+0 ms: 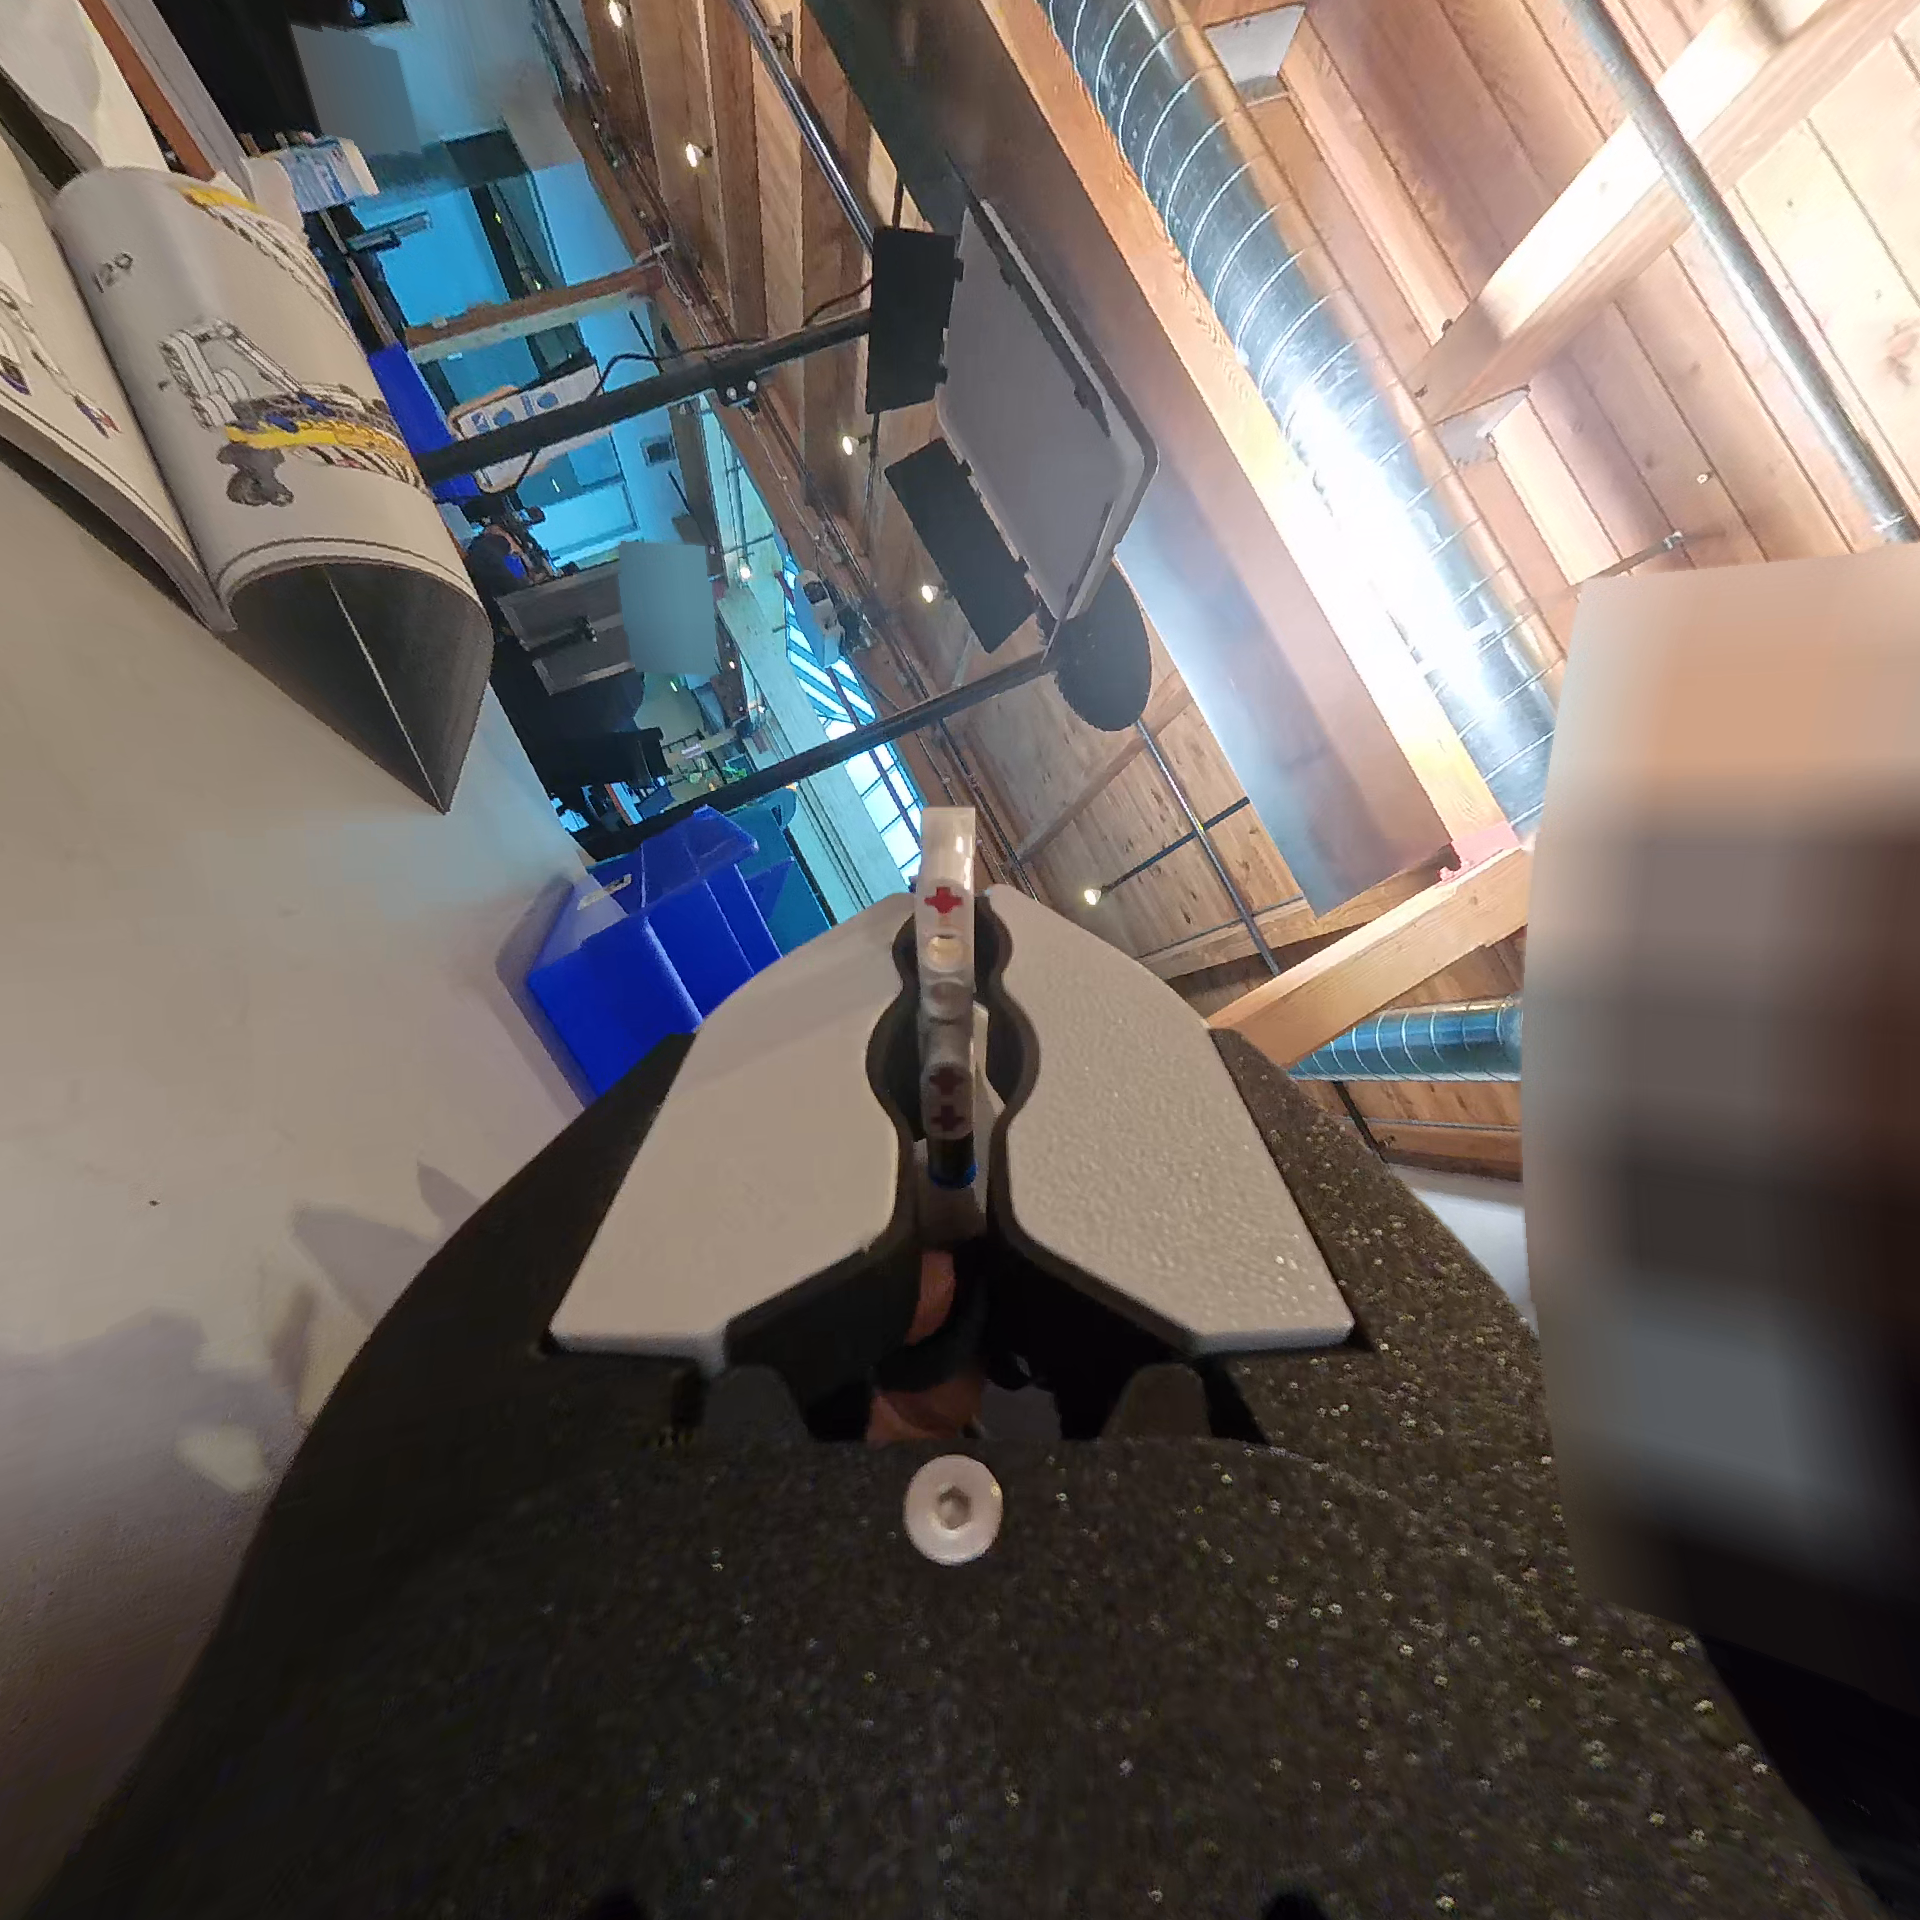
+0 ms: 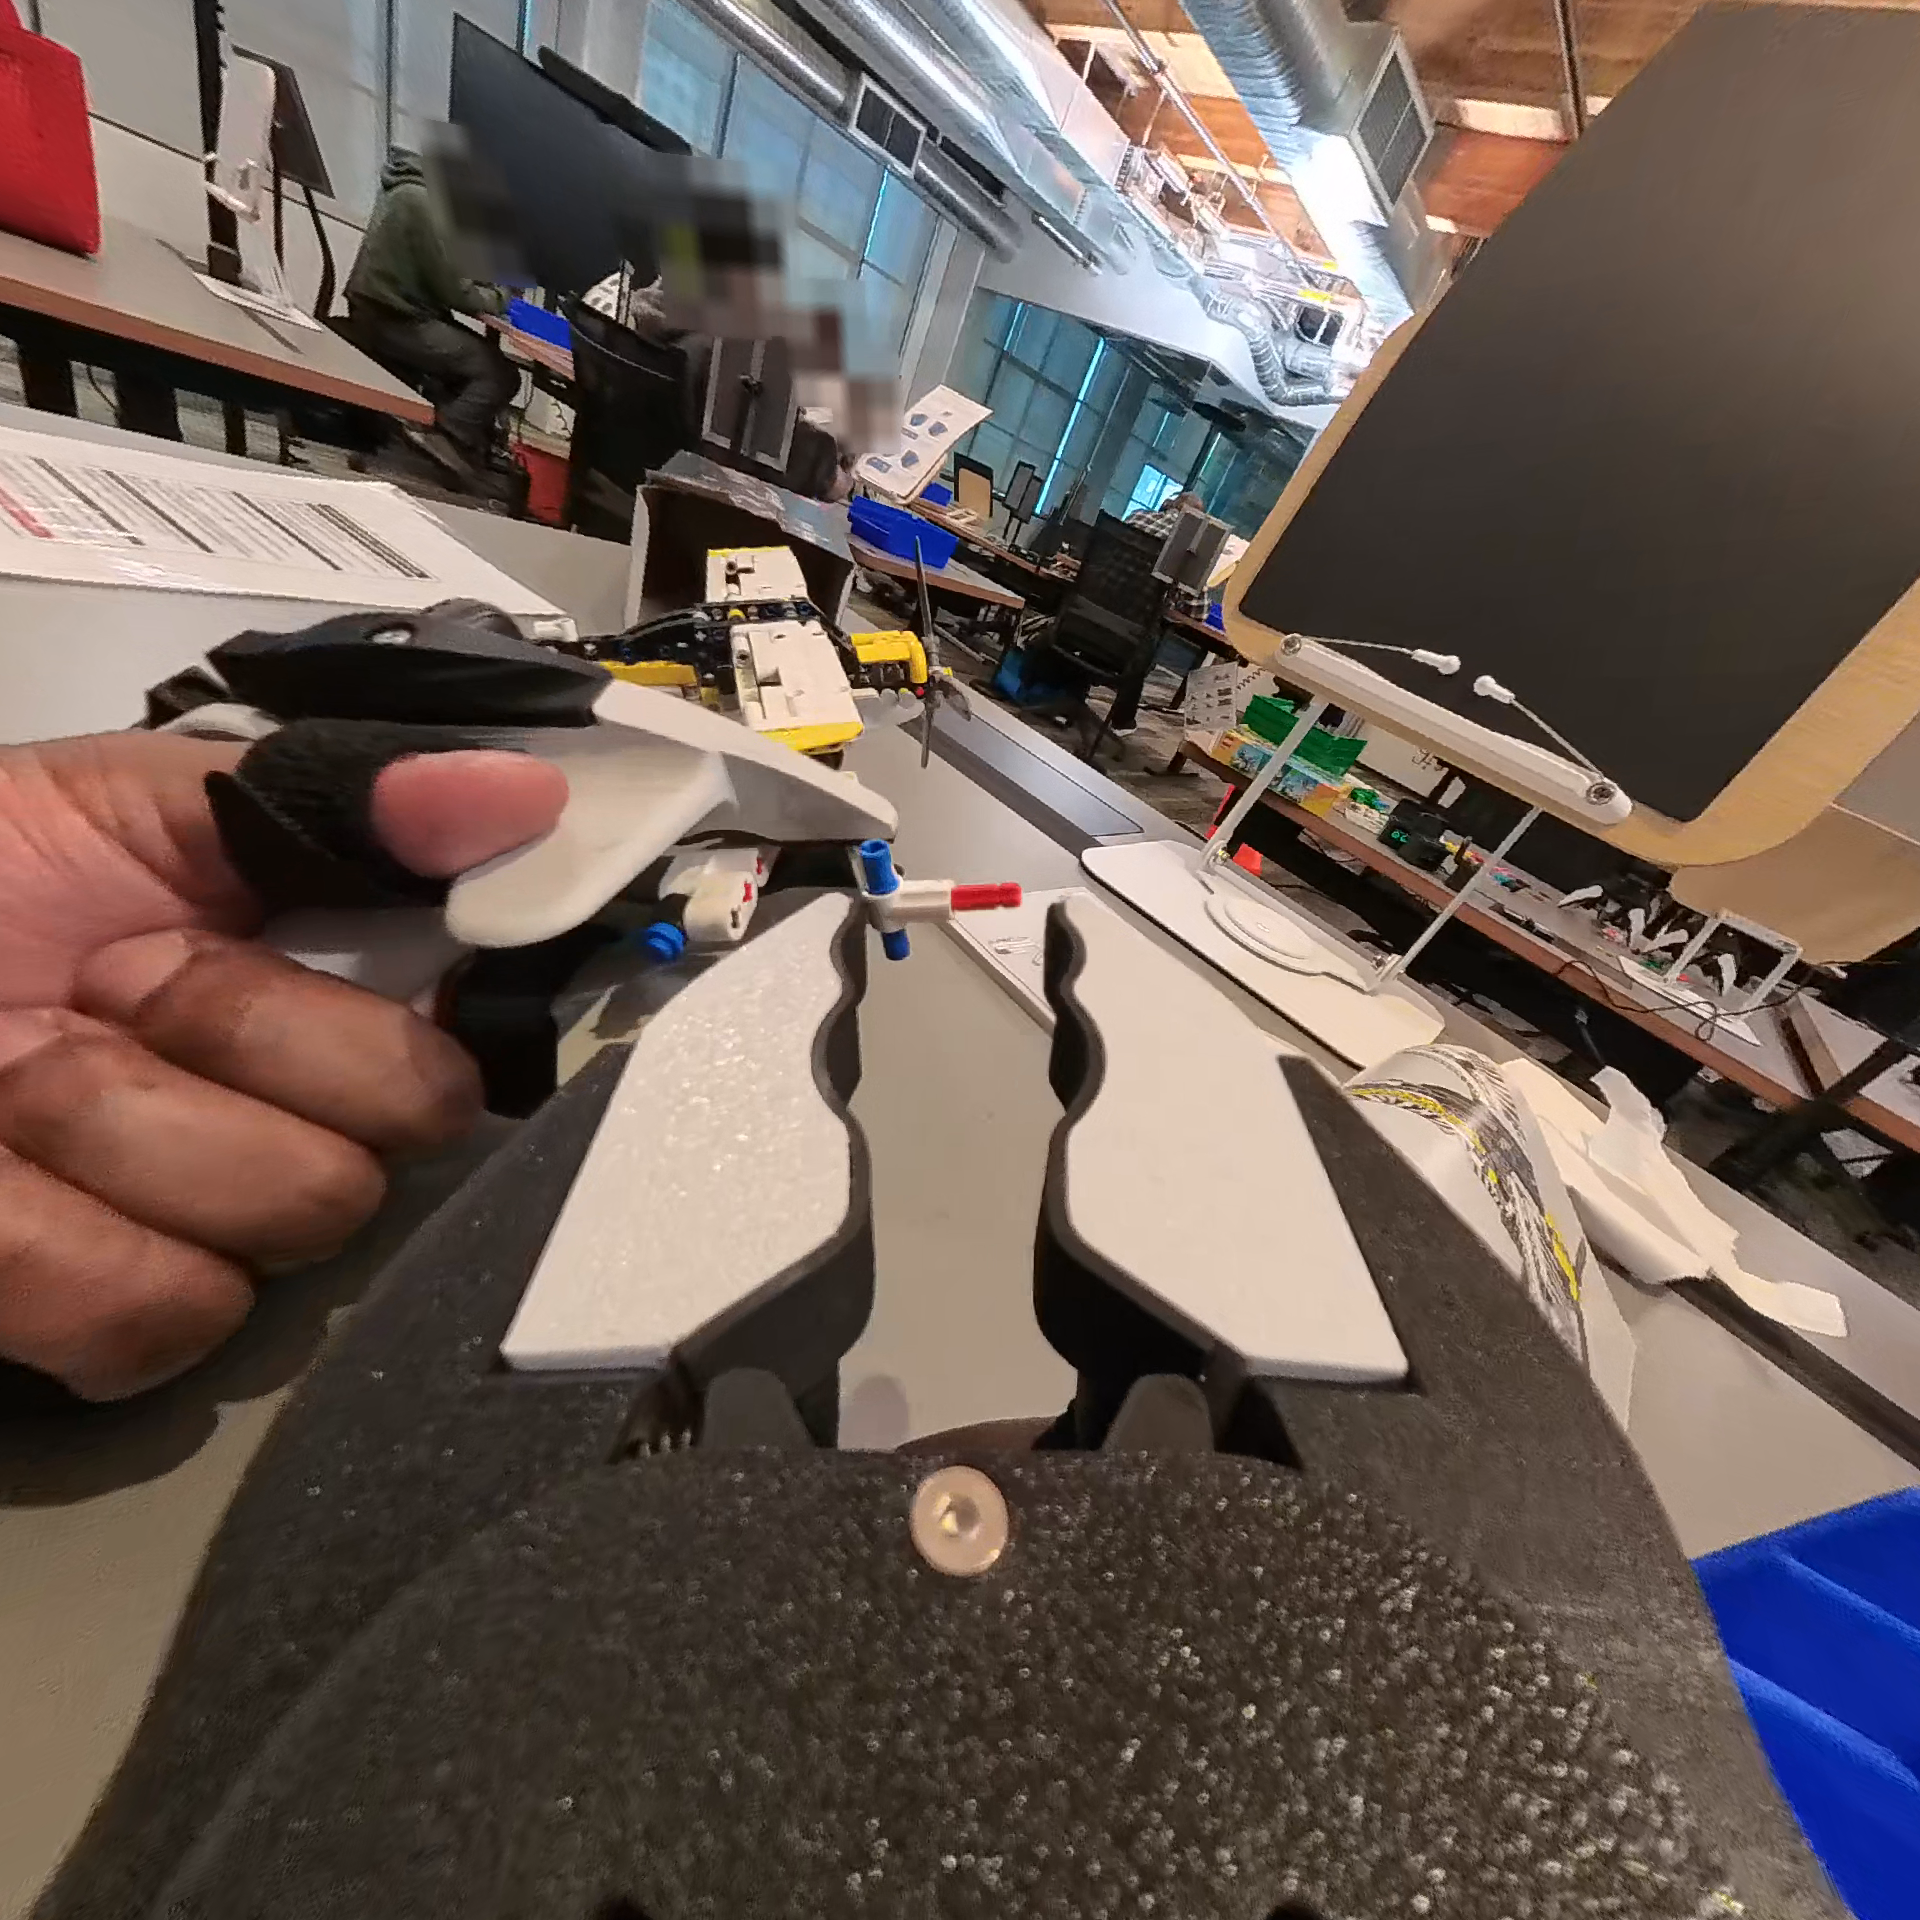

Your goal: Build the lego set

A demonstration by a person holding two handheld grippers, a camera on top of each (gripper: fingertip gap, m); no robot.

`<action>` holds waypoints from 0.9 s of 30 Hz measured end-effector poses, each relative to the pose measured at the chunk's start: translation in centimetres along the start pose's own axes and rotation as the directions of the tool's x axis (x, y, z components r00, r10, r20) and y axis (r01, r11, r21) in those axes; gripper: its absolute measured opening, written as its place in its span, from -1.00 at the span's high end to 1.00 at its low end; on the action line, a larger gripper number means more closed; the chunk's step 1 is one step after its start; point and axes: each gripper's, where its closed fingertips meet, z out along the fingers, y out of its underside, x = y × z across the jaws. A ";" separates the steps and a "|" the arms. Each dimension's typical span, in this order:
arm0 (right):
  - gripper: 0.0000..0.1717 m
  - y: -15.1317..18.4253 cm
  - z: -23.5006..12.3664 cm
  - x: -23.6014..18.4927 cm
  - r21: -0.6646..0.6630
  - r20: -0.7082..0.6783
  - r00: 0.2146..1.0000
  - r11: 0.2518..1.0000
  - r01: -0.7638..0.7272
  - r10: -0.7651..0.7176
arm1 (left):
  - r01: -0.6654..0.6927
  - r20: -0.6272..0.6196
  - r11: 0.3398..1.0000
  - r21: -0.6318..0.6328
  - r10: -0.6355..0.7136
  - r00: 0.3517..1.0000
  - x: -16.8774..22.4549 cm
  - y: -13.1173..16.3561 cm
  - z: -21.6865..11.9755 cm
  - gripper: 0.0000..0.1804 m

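In the left wrist view my left gripper (image 1: 948, 904) is tilted up toward the ceiling and shut on a thin white toy-brick beam (image 1: 945, 940) with red cross axles; the beam stands on edge between the pads and sticks out past the tips. In the right wrist view the left gripper (image 2: 665, 800), held by a hand (image 2: 156, 987), carries that small assembly: a white beam (image 2: 717, 894), blue pins (image 2: 873, 862) and a white connector with a red axle (image 2: 987, 894). My right gripper (image 2: 956, 912) is open and empty; the red axle lies just beyond its tips, not touched by either pad.
A yellow, white and black brick model (image 2: 774, 665) stands on the grey table behind. A white lamp base (image 2: 1257, 925) and a dark panel (image 2: 1621, 416) are at the right. An open instruction booklet (image 1: 260, 395) and blue bins (image 1: 644, 956) (image 2: 1829, 1683) are nearby. My two grippers' fingertips are within a few centimetres of each other.
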 end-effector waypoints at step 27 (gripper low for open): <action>0.45 2.1 3.1 2.4 -0.044 0.008 0.988 0.987 -0.152 0.153 | -0.167 0.127 0.986 0.027 0.162 0.979 -2.4 -3.5 1.6 0.92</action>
